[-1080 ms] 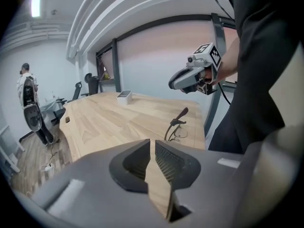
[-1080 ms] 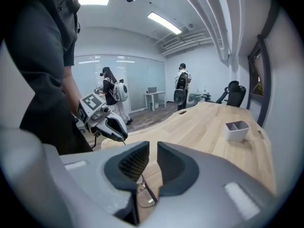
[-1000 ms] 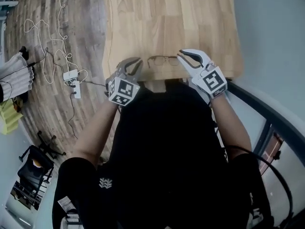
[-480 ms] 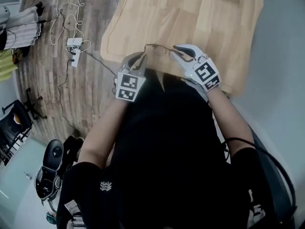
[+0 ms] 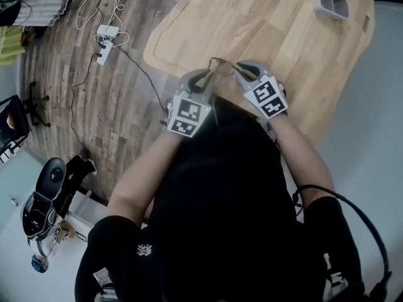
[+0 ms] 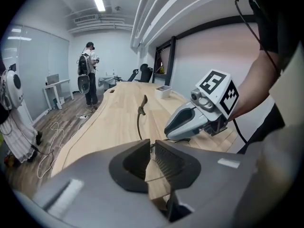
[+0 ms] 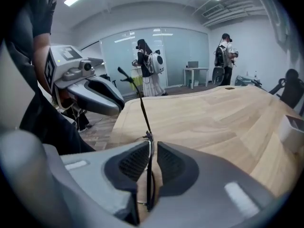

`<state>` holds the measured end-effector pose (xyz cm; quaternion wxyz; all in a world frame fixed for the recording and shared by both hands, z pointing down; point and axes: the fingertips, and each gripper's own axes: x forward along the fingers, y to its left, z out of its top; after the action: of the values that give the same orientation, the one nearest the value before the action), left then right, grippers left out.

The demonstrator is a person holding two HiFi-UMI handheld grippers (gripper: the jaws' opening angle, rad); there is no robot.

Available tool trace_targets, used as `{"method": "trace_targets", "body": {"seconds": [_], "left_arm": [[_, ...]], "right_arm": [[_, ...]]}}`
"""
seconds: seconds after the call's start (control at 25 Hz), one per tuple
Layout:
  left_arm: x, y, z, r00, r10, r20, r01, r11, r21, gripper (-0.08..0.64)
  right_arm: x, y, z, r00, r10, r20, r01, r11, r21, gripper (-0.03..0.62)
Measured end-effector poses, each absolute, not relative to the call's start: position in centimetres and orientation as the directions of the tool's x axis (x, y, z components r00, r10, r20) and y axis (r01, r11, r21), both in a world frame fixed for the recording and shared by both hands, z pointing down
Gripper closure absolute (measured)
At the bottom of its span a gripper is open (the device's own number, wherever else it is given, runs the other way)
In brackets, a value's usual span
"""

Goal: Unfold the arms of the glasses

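Much bare wood lies open beyond the near edge of the table (image 5: 283, 30), where the left gripper (image 5: 200, 80) and right gripper (image 5: 247, 73) each pinch one end of the glasses (image 5: 221, 61). Their frame spans gripper to gripper along that edge, with an arm jutting away across the boards.

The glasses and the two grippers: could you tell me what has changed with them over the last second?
The left gripper and right gripper have drawn closer together at the table's near edge. The glasses, seen broadside before, now show only thin dark pieces in the head view. Nothing was taken or released: both grippers stay shut on the glasses.
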<state>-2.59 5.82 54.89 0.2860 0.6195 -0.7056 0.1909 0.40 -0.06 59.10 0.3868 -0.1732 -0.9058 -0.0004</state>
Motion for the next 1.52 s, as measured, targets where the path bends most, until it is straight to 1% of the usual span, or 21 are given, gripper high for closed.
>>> {"method": "trace_targets", "body": {"seconds": [0.12,0.32,0.36,0.4,0.56,0.72,0.88,1.04,1.24,1.52], "left_arm": [[-2.7,6.3,55.0,-0.079,-0.764,0.64,-0.98,0.179,0.093,0.52],[-2.8,6.5,55.4,-0.078,-0.761,0.644,-0.978,0.183,0.097,0.52],[-2.8,6.5,55.4,-0.073,-0.761,0.645,-0.978,0.182,0.104,0.52],[-2.8,6.4,55.4,-0.066,-0.762,0.644,-0.977,0.18,0.112,0.52],[-2.4,6.0,55.7,-0.027,-0.768,0.639,-0.979,0.15,0.139,0.517],[-2.1,5.1,56.0,0.033,-0.772,0.635,-0.977,0.108,0.183,0.463],[-0.5,4.4,56.4,0.123,-0.771,0.625,-0.972,0.032,0.231,0.431],[0.4,3.7,56.5,0.161,-0.775,0.612,-0.968,-0.003,0.251,0.409],[1.8,2.9,55.4,0.214,-0.788,0.577,-0.959,-0.057,0.278,0.408],[3.3,2.3,54.5,0.218,-0.811,0.543,-0.958,-0.071,0.279,0.417]], "right_arm": [[0.0,0.5,60.7,-0.586,0.337,0.737,0.341,0.927,-0.153,0.551],[0.0,1.2,62.0,-0.545,0.369,0.753,0.364,0.913,-0.184,0.551],[0.0,1.2,61.9,-0.548,0.367,0.752,0.366,0.913,-0.179,0.552],[0.0,1.2,61.8,-0.556,0.365,0.747,0.367,0.914,-0.174,0.568],[0.4,1.1,60.8,-0.596,0.376,0.71,0.373,0.912,-0.17,0.571],[1.2,1.0,59.5,-0.647,0.401,0.649,0.375,0.908,-0.187,0.571],[2.3,1.5,58.3,-0.689,0.448,0.569,0.403,0.89,-0.214,0.571],[2.9,1.5,57.5,-0.716,0.455,0.53,0.41,0.888,-0.209,0.571],[3.3,1.7,56.6,-0.734,0.445,0.512,0.394,0.894,-0.212,0.571],[3.5,2.1,56.5,-0.754,0.419,0.506,0.36,0.908,-0.216,0.571]]}}
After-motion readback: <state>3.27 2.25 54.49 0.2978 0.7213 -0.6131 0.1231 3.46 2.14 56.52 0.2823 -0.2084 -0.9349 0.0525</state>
